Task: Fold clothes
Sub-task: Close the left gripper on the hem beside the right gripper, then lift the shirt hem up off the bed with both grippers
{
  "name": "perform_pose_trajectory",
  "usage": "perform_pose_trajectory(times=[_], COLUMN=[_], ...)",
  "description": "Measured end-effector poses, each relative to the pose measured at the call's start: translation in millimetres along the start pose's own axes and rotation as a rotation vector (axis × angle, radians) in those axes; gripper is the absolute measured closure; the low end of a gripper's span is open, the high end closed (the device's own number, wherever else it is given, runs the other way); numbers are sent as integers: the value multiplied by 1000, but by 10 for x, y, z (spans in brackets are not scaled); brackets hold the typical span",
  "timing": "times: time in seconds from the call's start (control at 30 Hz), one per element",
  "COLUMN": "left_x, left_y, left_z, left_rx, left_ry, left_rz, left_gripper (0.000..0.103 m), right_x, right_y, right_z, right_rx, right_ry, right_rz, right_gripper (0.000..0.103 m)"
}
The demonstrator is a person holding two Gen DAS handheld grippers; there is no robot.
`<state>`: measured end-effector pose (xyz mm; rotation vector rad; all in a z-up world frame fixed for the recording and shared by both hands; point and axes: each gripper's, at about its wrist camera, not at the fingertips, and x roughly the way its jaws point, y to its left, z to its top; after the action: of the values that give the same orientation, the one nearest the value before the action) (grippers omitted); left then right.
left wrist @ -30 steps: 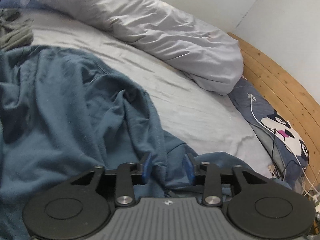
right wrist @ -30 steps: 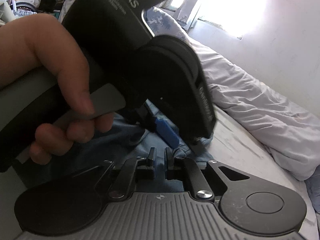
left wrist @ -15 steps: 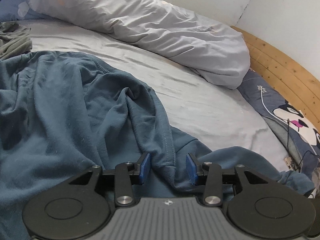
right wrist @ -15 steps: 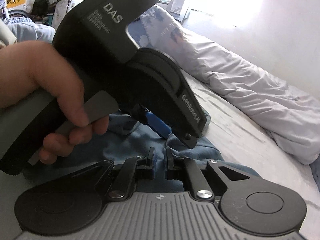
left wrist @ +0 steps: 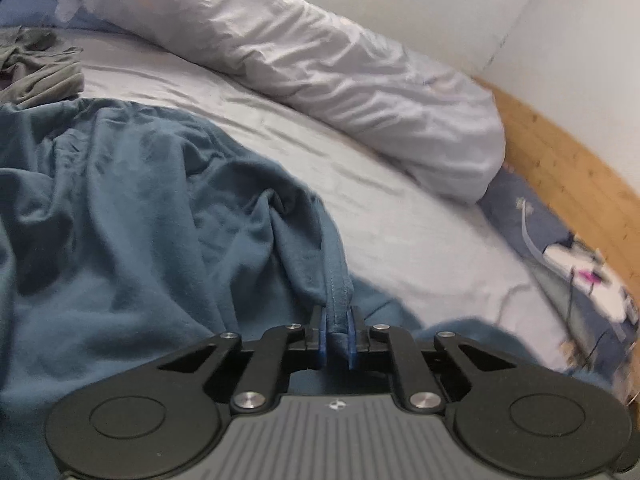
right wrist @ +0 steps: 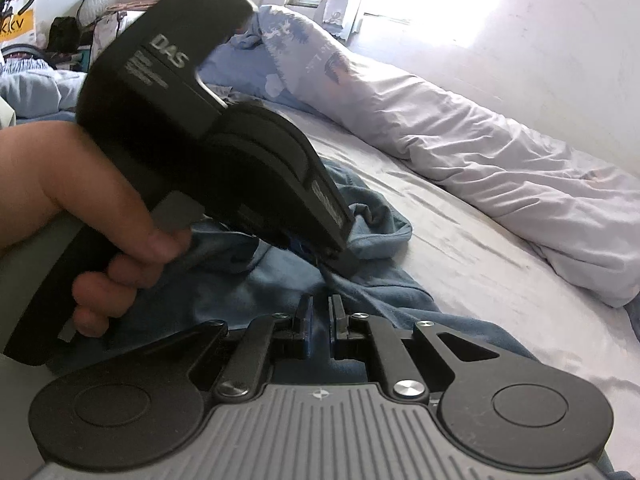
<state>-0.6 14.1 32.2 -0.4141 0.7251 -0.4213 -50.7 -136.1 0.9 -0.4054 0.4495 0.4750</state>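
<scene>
My left tool (left wrist: 337, 332) pinches hem of crumpled blue cotton garment (left wrist: 120, 220) on grey-sheeted bed (left wrist: 420, 240); right tool (right wrist: 319, 320) narrow, gripping nothing visible

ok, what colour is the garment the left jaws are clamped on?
Teal blue garment, plain, no pattern; clearest in the left wrist view.

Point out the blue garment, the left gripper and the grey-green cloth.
Blue cotton garment (left wrist: 132, 216), left wrist view, crumpled body.
Left gripper (left wrist: 337, 334), left wrist view, between its fingertips.
Grey-green crumpled cloth (left wrist: 38, 66), left wrist view, its middle.
</scene>
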Motion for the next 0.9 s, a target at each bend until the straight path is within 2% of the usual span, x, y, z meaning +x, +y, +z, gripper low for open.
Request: perform_pose_trajectory(times=[0.17,0.33,0.5,0.57,0.6,0.67,0.83,0.9], left_x=[-382,-874,-1573,-1935,-2118,-2476,-3268,-3572], left_y=[120,310,445,520,563,660,889,993], left_z=[157,237,254,218,181,101,-28,-59], left_rx=[-58,-128,-150,-157,-164,-189,-221,-238], left_ry=[-116,-196,-323,-380,-402,-427,-518,-565], left_rz=[-57,-71,-55,-49,-38,2,114,162], left_gripper=[97,97,98,98,98,98,98,98], right_x=[-203,-447,-922,-1008,-1052,-1138,-1271,-1299], right_y=[-95,-86,85,49,32,-4,-198,-178], right_z=[20,144,354,434,473,552,809,974], right_rx=[36,55,91,130,149,188,215,202], right_ry=[-49,-132,-207,-233,-246,-273,-300,-302], right_rz=[55,151,155,147,143,136,130,139], right_gripper=[99,95,93,87,82,79,79,75])
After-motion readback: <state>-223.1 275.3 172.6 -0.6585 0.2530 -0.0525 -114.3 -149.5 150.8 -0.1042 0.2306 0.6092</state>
